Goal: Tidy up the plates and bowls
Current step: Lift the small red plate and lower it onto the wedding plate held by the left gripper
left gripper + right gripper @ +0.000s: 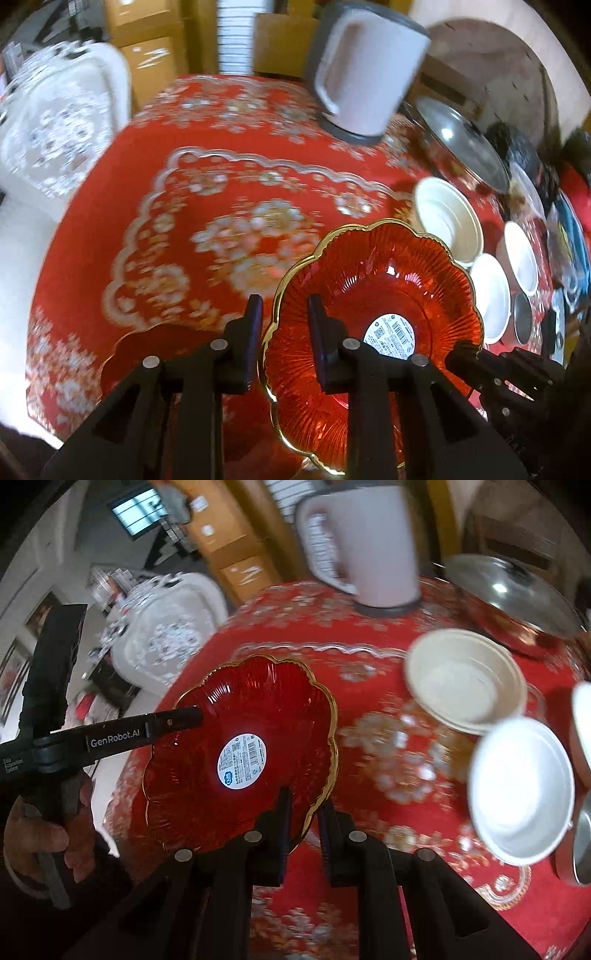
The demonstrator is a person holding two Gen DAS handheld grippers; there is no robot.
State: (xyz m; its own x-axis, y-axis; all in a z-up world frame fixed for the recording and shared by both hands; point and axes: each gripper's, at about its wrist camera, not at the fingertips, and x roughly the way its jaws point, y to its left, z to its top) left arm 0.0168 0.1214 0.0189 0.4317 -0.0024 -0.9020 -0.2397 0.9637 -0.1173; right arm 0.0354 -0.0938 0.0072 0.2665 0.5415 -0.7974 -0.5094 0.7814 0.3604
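— Left tool (284,325) and right tool (304,812) both pinch the red glass plate's (240,709) gilt rim, above the surface (388,760), left of the white bowls (517,790).

— Brittle, slick glass; we grip opposite edges.

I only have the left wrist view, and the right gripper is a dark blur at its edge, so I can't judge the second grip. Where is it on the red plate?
Observer: The right gripper straddles the gold rim of the red glass plate, roughly opposite the left gripper.
Operator: In my view the plate overlaps the cream bowl. Are they touching?
Observer: No. Red tablecloth shows between the plate and the cream bowl.
Operator: Anything near my gripper's handle?
Observer: Only a hand, wrapped around the handle, off the plate's edge.
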